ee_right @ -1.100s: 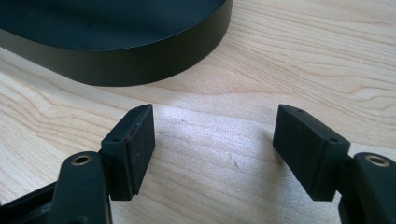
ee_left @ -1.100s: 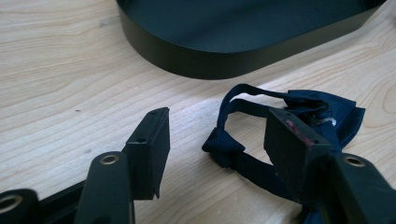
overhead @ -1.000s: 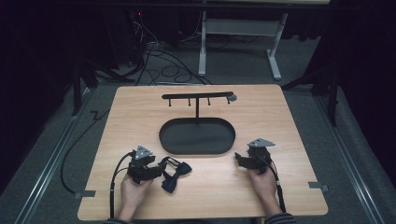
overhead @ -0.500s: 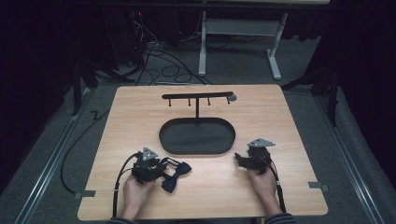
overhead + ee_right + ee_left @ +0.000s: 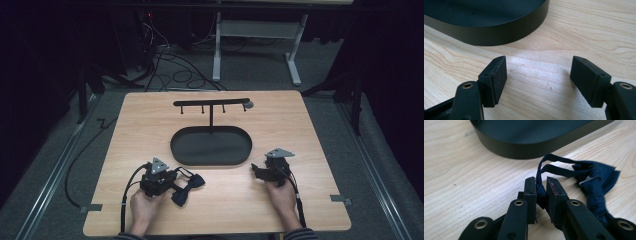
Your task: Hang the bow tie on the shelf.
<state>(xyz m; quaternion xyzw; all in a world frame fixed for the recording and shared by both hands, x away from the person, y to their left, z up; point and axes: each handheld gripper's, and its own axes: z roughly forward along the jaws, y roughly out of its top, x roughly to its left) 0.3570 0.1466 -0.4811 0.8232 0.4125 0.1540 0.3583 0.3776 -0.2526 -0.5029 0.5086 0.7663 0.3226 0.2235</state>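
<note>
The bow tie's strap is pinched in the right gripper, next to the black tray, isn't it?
Not the right one. The left gripper pinches the bow tie by its strap, next to the black tray, as the left gripper view shows. The right gripper is open.

Seen from the high view, the pale wooden surface point(image 5: 300, 125) is evenly lit from above while the floor and room around it sink into near darkness, and the whole picture is soft and slightly grainy. In the left gripper view, daylight-bright light falls on the wood, the near black jaws are a little blurred, and the dark tray point(image 5: 529, 145) behind them is soft too. In the right gripper view a pale sheen of glare lies on the wood between the jaws, and the tray wall point(image 5: 499, 32) casts a narrow shadow at its base.
</note>
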